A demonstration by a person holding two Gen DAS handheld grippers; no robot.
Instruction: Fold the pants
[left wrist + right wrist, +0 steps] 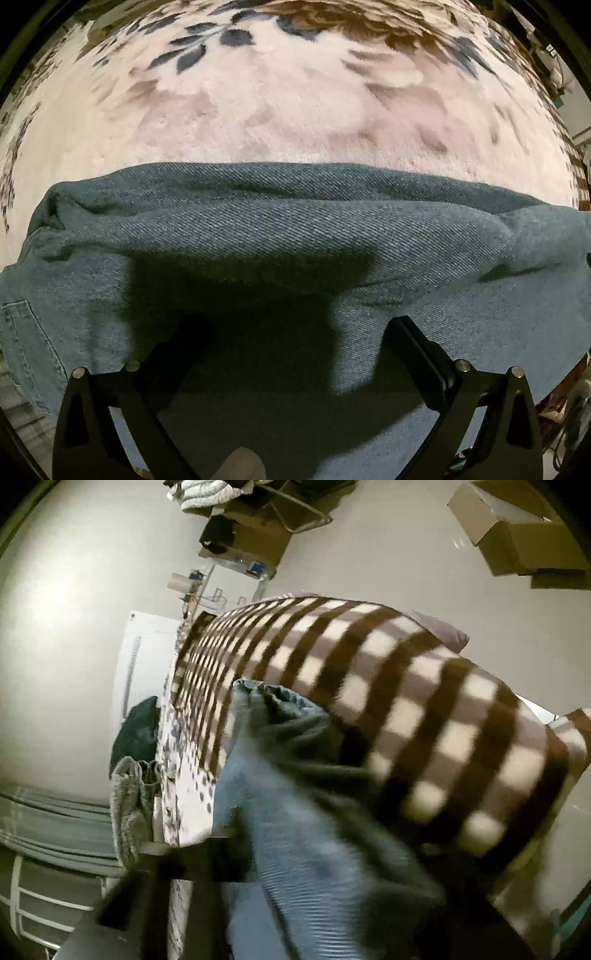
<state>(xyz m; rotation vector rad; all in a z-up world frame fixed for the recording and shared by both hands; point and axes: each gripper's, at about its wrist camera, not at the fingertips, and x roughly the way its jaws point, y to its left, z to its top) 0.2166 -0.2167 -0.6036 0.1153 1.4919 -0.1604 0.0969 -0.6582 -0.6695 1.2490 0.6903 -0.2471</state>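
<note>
Blue denim pants (280, 236) lie across a pale floral blanket (280, 118), folded edge toward the far side, a stitched pocket at the lower left. My left gripper (295, 332) is open just above the denim, its two black fingers (417, 347) spread wide with nothing between them. In the blurred right wrist view the pants (295, 830) hang bunched close to the camera, running down from the middle. My right gripper's fingers are mostly hidden; only a dark blurred shape (177, 867) shows at the lower left, so its state is unclear.
A brown and white checked blanket (406, 709) covers the bed beside the floral one (184, 805). Cardboard boxes (517, 535), a white shelf (147, 657), a rack (37, 897) and piled clothes (207, 494) stand around the room.
</note>
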